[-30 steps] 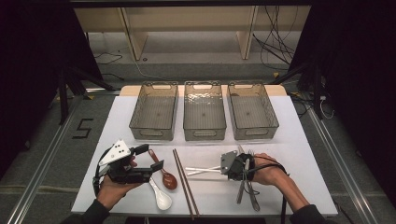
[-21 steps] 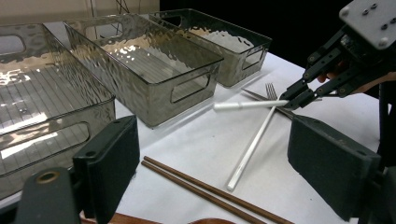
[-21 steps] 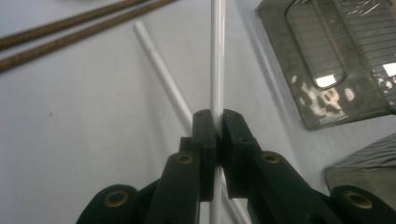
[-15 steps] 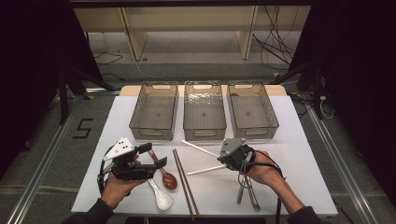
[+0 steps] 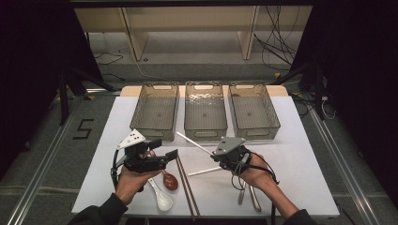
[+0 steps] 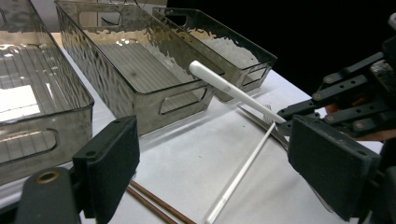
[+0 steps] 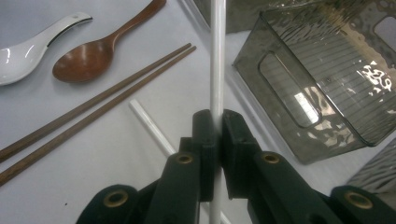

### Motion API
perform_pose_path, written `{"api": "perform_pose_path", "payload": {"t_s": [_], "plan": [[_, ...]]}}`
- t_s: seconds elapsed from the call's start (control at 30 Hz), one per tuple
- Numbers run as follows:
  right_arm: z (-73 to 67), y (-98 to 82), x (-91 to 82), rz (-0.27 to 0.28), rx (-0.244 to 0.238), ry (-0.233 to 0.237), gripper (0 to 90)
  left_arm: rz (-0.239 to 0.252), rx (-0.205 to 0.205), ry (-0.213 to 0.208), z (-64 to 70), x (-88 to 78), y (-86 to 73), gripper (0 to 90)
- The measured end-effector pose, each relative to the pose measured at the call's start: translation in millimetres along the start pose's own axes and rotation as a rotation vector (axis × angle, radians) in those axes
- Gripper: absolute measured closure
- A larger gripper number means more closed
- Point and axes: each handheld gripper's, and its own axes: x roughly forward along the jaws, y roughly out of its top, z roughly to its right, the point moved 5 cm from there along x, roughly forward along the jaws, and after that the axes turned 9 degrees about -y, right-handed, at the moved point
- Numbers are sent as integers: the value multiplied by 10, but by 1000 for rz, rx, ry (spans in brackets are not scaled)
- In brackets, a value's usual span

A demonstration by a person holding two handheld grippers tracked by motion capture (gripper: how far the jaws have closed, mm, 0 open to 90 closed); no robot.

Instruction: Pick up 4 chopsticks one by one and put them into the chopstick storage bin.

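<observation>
White chopstick (image 7: pixel 217 60), held: clamped between the black jaws of the right gripper (image 5: pixel 224 155), raised off the table (image 5: pixel 300 183), its free end slanting up and away toward the middle bin (image 5: pixel 205 110).

Second white chopstick (image 5: pixel 205 172): lying flat on the table just below the held one, untouched.

Left gripper (image 6: pixel 212 163): jaws wide apart, nothing between them, hovering above the spoons.

Step in hand, by judgement: one stick of the white pair is picked and lifted, apparently on its way to a bin. The next move calls for carrying it over a rim, lining its length with the bin's long side, then letting go low; the partner stick is left to fetch.

Other stock: brown chopsticks (image 5: pixel 187 187), a pair, side by side; wooden spoon (image 7: pixel 93 53); white spoon (image 5: pixel 161 197); left bin (image 5: pixel 155 112) and right bin (image 5: pixel 253 112); metal cutlery (image 5: pixel 248 194) beneath the right hand, kind unclear.

View notes: the right gripper view gives the pinch itself, pads tight on the stick. The left gripper view gives the stick's rounded tip in the air before the bins. The high view gives the whole layout, all three bins empty.
</observation>
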Motion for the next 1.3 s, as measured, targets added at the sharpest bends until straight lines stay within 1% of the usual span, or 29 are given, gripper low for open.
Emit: {"api": "perform_pose_path", "payload": {"t_s": [0.03, 0.07, 0.1, 0.13, 0.17, 0.2, 0.27, 0.37, 0.47, 0.67, 0.73, 0.8, 0.9, 0.97, 1.03, 1.1, 1.17, 1.2, 1.23, 1.27, 1.3], "plan": [[0, 0, 0, 0, 0, 0, 853, -2, 14, 11, 1, 7, 13, 164], [-9, 3, 0, -3, -5, 6, 853, -3, 37, 24, 11, 10, 28, 164], [-36, 1, 8, -9, -22, 21, 853, -5, 69, 30, 23, 13, 46, 165], [-36, 1, 8, -9, -22, 21, 853, -13, 96, 38, 33, 8, 63, 165], [-48, -2, 13, -13, -34, 27, 853, -10, 108, 41, 40, 3, 82, 165], [-57, -3, 19, -14, -46, 30, 853, -12, 113, 40, 38, -5, 98, 165], [-77, -1, 21, -14, -61, 41, 854, -14, 109, 34, 27, -7, 123, 165], [-108, 6, 19, -19, -70, 53, 853, -19, 104, 30, 14, -5, 144, 165], [-123, 16, 22, -17, -79, 55, 854, -23, 105, 27, 10, 3, 147, 165], [-132, 49, 27, -3, -63, 42, 853, -38, 73, 6, 29, 66, 94, 164], [-135, 72, 29, 10, -48, 37, 854, -40, 52, -8, 40, 90, 85, 165], [-137, 97, 27, 23, -34, 29, 853, -43, 42, -14, 49, 121, 80, 165], [-152, 147, 31, 52, -13, 26, 853, -44, 17, -28, 66, 181, 72, 165], [-157, 157, 33, 56, -9, 25, 853, -40, 7, -29, 69, 225, 73, 165], [-171, 177, 40, 67, -3, 24, 853, -42, -9, -34, 72, 263, 77, 174], [-185, 196, 45, 76, 0, 20, 853, -33, -35, -40, 72, 309, 86, 187], [-198, 213, 49, 84, 9, 20, 853, -27, -57, -43, 67, 347, 91, 206], [-202, 223, 51, 92, 17, 16, 853, -27, -69, -49, 66, 361, 90, 233], [-202, 223, 51, 92, 17, 16, 853, -25, -79, -54, 65, 373, 89, 233], [-201, 231, 53, 99, 26, 14, 853, -24, -86, -57, 63, 385, 89, 250], [-201, 231, 53, 99, 26, 14, 853, -25, -92, -57, 63, 392, 88, 250]]}}
